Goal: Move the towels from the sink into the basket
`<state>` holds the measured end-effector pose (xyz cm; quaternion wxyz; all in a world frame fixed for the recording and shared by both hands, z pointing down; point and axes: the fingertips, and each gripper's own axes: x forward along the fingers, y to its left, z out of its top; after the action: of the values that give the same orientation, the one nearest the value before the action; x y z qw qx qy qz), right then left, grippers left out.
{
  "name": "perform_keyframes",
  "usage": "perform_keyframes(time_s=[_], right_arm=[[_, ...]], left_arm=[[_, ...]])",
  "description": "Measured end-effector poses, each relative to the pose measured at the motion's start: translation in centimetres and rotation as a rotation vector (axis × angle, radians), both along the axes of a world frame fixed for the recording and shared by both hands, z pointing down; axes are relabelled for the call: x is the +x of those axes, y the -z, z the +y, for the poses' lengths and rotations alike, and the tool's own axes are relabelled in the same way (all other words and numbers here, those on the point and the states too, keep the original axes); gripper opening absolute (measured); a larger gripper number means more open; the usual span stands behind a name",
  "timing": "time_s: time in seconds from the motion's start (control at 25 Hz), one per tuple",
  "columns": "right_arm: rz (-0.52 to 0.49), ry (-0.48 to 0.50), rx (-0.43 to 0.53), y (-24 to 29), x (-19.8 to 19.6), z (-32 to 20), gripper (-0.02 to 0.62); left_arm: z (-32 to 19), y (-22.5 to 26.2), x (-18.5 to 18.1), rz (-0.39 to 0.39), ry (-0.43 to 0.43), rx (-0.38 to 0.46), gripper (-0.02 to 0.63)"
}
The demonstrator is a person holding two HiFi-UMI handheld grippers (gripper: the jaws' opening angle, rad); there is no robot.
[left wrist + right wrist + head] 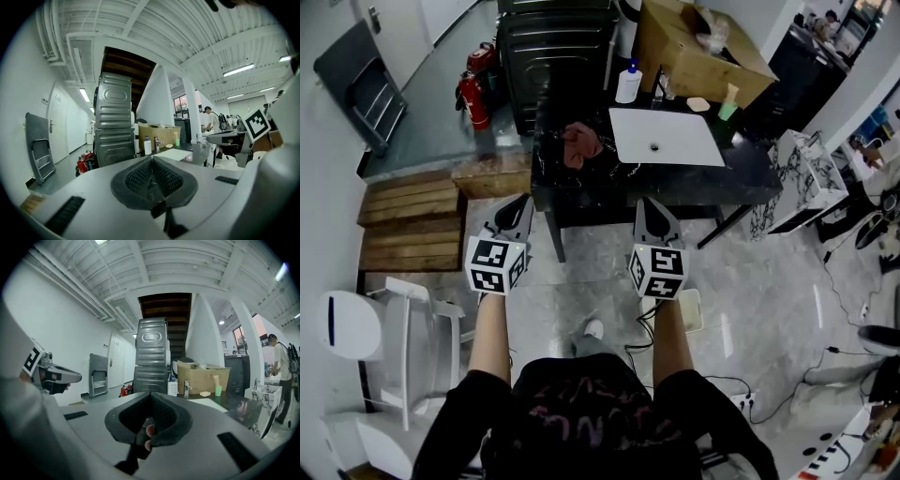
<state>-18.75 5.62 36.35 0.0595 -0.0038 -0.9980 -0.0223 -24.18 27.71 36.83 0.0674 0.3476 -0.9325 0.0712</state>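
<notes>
A pinkish towel (581, 142) lies bunched on the black counter (741, 178), just left of the white sink basin (666, 136). Whether it sits inside a dark basket I cannot tell. The basin looks bare. Both grippers are held side by side in front of the counter, short of its near edge and touching nothing. My left gripper (521, 199) (151, 157) is shut with nothing in it, and it points toward the towel side. My right gripper (649, 202) (150, 393) is also shut and holds nothing, in line with the basin.
On the far side of the counter stand a soap bottle (628, 82), a faucet (661, 89), a green cup (728, 108) and a cardboard box (698, 47). A metal cabinet (553, 47), red fire extinguishers (473, 94), wooden pallets (412, 220) and a white chair (403, 337) are to the left.
</notes>
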Motion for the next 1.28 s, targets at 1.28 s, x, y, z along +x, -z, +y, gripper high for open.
perform_keyframes(time_s=[1.28], right_arm=[[0.009,0.054,-0.012,-0.1,-17.0,-7.4,0.015]], left_arm=[[-8.9,-0.5,-16.2,0.028,-0.001,-0.010,0.017]])
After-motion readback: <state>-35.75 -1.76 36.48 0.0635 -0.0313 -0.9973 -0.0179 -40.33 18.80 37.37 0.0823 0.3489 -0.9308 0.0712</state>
